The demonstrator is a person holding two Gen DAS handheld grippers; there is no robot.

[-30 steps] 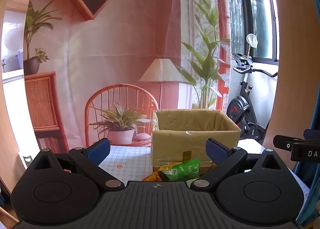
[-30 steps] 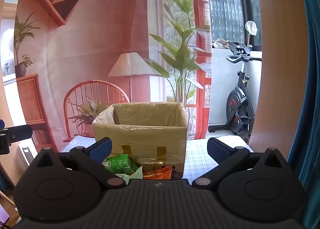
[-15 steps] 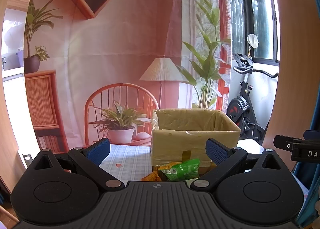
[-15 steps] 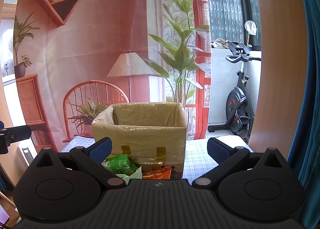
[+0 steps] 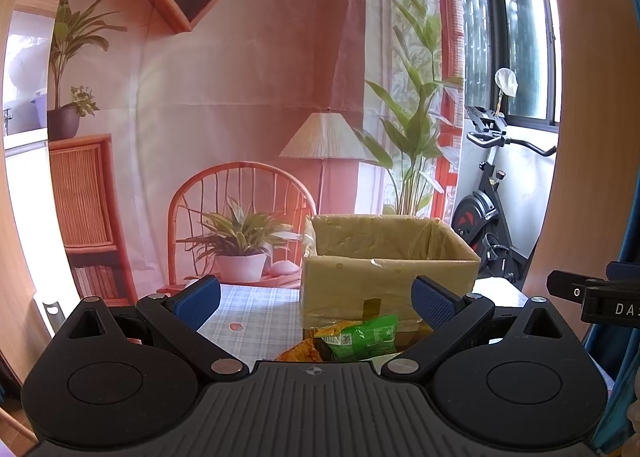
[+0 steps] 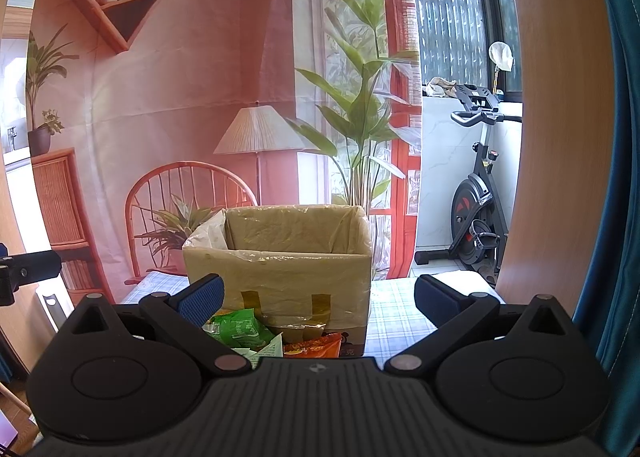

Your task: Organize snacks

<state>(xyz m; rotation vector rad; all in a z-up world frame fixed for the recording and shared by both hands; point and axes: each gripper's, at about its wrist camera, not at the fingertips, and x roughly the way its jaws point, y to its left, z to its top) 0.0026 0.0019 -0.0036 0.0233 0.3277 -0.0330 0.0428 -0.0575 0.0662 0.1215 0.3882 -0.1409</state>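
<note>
An open cardboard box lined with clear plastic stands on the checked tablecloth; it also shows in the right wrist view. Snack packets lie in front of it: a green packet and an orange packet in the left wrist view; the green packet, a pale one and a red-orange one in the right wrist view. My left gripper is open and empty, above and short of the packets. My right gripper is open and empty, likewise short of the box.
A printed backdrop with a chair, lamp and plants hangs behind the table. An exercise bike stands at the right by the window. The right gripper's body shows at the left view's right edge. A wooden panel is close on the right.
Both views have shifted very slightly; the box and packets have not moved and both grippers stay open.
</note>
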